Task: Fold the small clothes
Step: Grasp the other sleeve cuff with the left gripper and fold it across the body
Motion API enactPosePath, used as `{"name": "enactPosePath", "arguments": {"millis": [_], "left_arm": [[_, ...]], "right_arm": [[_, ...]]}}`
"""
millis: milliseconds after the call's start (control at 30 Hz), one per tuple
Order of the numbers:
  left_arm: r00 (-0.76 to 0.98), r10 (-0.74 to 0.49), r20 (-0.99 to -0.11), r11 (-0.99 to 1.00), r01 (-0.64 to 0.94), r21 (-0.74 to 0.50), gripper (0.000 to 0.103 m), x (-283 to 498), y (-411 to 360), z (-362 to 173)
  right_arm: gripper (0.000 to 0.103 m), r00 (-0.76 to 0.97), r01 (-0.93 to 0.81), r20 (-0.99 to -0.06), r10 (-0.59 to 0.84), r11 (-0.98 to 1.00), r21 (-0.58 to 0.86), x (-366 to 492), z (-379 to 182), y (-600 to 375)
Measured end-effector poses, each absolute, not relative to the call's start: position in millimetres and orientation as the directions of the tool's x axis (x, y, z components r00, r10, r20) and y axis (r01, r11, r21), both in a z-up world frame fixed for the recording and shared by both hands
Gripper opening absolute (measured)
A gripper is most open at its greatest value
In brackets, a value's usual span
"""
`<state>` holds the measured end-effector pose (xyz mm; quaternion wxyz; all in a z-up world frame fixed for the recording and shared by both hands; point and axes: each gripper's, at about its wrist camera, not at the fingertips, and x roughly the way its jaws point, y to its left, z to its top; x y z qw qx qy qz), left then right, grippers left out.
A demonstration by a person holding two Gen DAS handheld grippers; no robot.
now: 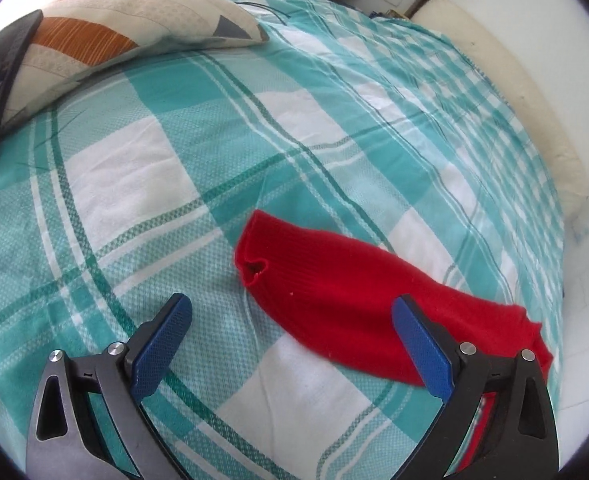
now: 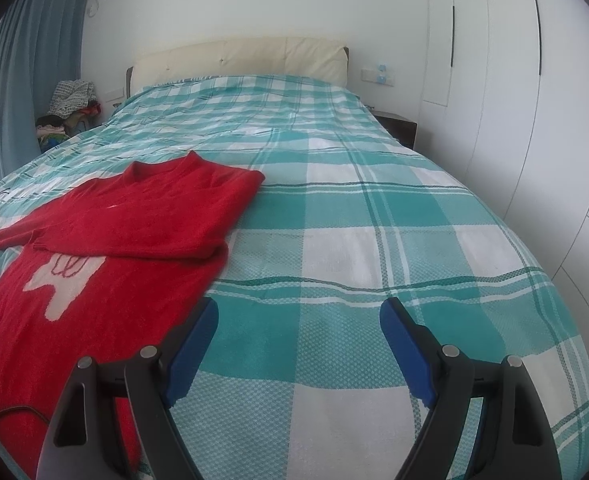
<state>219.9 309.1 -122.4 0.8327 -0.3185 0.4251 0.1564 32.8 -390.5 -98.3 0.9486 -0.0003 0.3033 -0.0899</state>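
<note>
**Helper:** Where's the garment, and how far along are you?

**Me:** The red sweater (image 2: 106, 240) lies flat on the checked bedspread (image 2: 354, 240), to the left in my right wrist view. One sleeve is already folded across the chest, over the white motif (image 2: 64, 280). The other sleeve (image 1: 374, 312) stretches out bare on the cover, cuff (image 1: 254, 264) gaping toward the cushion (image 1: 126, 32). So I judge I'm partway through: one sleeve in, one to go.

**Helper:** What are your jaws doing?

**Me:** Both released, holding nothing. My left gripper (image 1: 292, 322) hovers spread wide above the loose sleeve; its right finger overlaps the cloth in the view, but nothing sits pinched between the pads. My right gripper (image 2: 298, 326) is spread too, over bare bedspread just beside the sweater's edge.

**Helper:** And next?

**Me:** I'd say the left one needs to come down onto the sleeve near the cuff, close on both layers of knit, then carry it across the body to match the first. The knit looks soft and thick, so a shallow pinch might slip. The right could pin the hem meanwhile.
</note>
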Motion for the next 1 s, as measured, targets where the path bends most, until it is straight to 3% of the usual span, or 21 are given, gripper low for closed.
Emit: {"name": "enactPosePath", "arguments": {"millis": [67,133,200,233,367,467,733,900,1000], "left_arm": [[0.561,-0.031,-0.827,0.739,-0.544,-0.397,0.071,228.5,314.5,-131.3],[0.558,-0.036,-0.829,0.725,-0.556,-0.406,0.057,229.1,318.0,-137.4],[0.566,-0.034,-0.824,0.714,-0.563,-0.416,0.031,226.7,320.3,-139.4],[0.571,-0.046,-0.82,0.708,-0.561,-0.43,0.001,226.5,322.1,-140.2],[0.617,0.012,-0.787,0.741,-0.534,-0.407,0.002,226.0,313.7,-115.5],[0.681,0.033,-0.732,0.856,-0.397,-0.33,0.002,240.0,270.8,-63.1],[0.781,-0.205,-0.589,0.978,0.184,-0.098,0.003,272.0,41.0,73.3],[0.699,-0.36,-0.618,0.9,0.435,-0.032,0.004,269.4,-98.8,68.1],[0.592,-0.391,-0.704,0.852,0.522,-0.034,0.025,265.0,-151.3,33.0]], "right_arm": [[0.082,0.801,0.169,-0.573,-0.173,0.984,-0.061,32.4,-97.8,-389.4],[0.082,0.803,0.17,-0.57,-0.174,0.984,-0.061,31.2,-97.1,-389.3],[0.082,0.805,0.171,-0.568,-0.172,0.984,-0.055,30.2,-96.5,-390.0],[0.082,0.806,0.171,-0.567,-0.169,0.984,-0.051,30.0,-96.0,-390.3],[0.082,0.809,0.165,-0.566,-0.159,0.986,-0.041,31.1,-95.0,-390.1],[0.082,0.815,0.157,-0.56,-0.15,0.987,-0.036,29.8,-92.8,-388.4],[0.082,0.828,0.146,-0.545,-0.131,0.989,-0.015,28.7,-86.3,-387.3],[0.082,0.839,0.158,-0.528,-0.131,0.987,0.005,24.1,-80.8,-392.8],[0.082,0.843,0.172,-0.523,-0.129,0.984,0.035,22.6,-78.8,-399.4]]}}
